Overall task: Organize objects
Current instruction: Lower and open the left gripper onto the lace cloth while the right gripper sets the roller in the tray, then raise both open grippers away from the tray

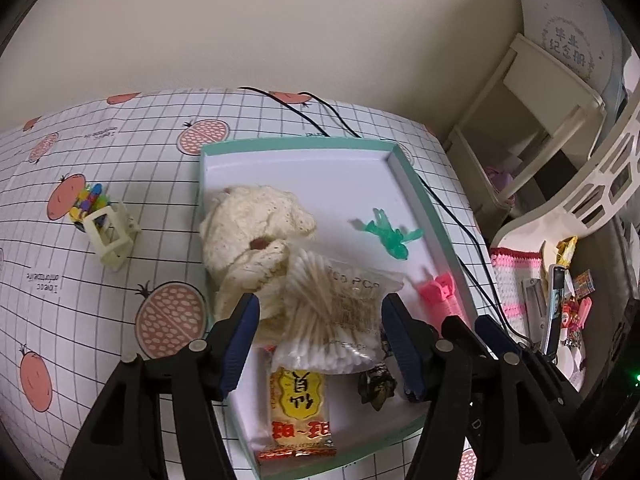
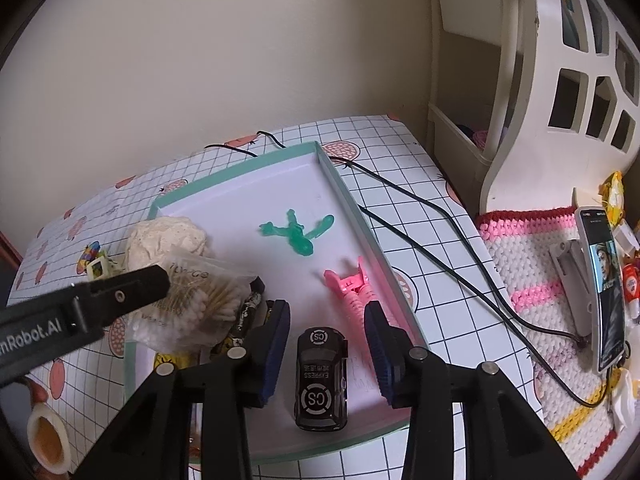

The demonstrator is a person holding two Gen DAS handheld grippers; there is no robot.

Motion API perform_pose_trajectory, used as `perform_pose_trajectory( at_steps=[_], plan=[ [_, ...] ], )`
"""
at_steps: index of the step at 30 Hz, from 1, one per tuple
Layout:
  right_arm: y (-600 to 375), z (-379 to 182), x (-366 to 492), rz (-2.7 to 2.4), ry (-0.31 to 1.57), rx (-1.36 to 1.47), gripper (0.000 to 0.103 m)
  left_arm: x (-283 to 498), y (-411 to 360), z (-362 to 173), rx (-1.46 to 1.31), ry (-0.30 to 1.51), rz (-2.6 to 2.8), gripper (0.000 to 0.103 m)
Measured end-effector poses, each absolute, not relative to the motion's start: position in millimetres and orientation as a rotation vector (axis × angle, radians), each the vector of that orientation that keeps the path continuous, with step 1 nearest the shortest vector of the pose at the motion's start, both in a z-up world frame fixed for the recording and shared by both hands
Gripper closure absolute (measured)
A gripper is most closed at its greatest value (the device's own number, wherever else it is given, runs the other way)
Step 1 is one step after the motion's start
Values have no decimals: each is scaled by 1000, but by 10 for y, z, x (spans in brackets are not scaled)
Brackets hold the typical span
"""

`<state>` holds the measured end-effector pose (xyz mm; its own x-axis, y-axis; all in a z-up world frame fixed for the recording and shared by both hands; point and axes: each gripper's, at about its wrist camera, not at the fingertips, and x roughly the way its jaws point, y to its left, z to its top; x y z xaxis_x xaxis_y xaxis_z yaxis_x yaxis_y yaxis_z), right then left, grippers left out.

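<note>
Right gripper (image 2: 327,344) spread above black toy car (image 2: 321,380), in teal-rimmed tray (image 2: 352,200)

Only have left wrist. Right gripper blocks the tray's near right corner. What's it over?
Observer: A black toy car lies in the tray, between the open fingers of the right gripper. No contact is visible.
Operator: Car orientation?
Observer: Lengthwise along the fingers, with white "CS" roundels on top.
Operator: Anything near-left, off the tray?
Observer: A cream ring with an orange-brown inside, at the frame's lower left. I can't tell what it rests on.
</note>
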<state>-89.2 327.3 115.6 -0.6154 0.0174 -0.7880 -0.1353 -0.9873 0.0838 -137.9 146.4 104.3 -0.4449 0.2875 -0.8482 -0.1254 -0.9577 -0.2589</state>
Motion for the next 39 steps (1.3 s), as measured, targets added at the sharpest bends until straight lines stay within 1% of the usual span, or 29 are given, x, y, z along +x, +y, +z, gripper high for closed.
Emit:
perform_pose_trajectory(
  at_steps=[3, 4, 6, 10, 11, 12, 13, 14, 17, 20, 22, 26, 29, 39],
  plan=[
    [3259, 1156, -889, 2747, 196, -1335, 48, -1389, 1429, 1039, -1506, -208, 2495, 33],
    [3253, 1158, -888, 2747, 194, -1334, 47, -1391, 1414, 1033, -1509, -201, 2503, 33],
    [3251, 1158, -889, 2749, 195, -1331, 42, -1396, 1383, 1014, -1520, -193, 2515, 32],
    [3228, 1152, -894, 2750, 192, -1331, 37, -1413, 1302, 952, -1559, -175, 2536, 32],
    [3221, 1149, -896, 2751, 190, -1333, 34, -1416, 1291, 938, -1563, -172, 2540, 32],
    [3212, 1145, -898, 2752, 186, -1335, 32, -1419, 1269, 926, -1567, -170, 2550, 29],
    [3208, 1141, -899, 2753, 184, -1337, 31, -1416, 1253, 918, -1568, -170, 2557, 18],
    [3203, 1137, -900, 2753, 181, -1340, 30, -1412, 1240, 912, -1567, -172, 2564, 15],
    [3195, 1123, -900, 2754, 170, -1346, 23, -1417, 1189, 898, -1561, -187, 2576, 14],
    [3187, 1114, -905, 2751, 165, -1346, 19, -1416, 1166, 894, -1564, -183, 2587, 13],
    [3191, 1113, -906, 2749, 168, -1346, 16, -1427, 1151, 890, -1570, -181, 2593, 8],
    [3192, 1114, -908, 2749, 168, -1346, 11, -1433, 1118, 893, -1581, -188, 2601, 8],
    [3185, 1113, -909, 2750, 164, -1345, 2, -1439, 1081, 889, -1594, -189, 2610, 8],
    [3168, 1102, -916, 2747, 134, -1344, 0, -1465, 961, 877, -1617, -205, 2633, 7]
  ],
)
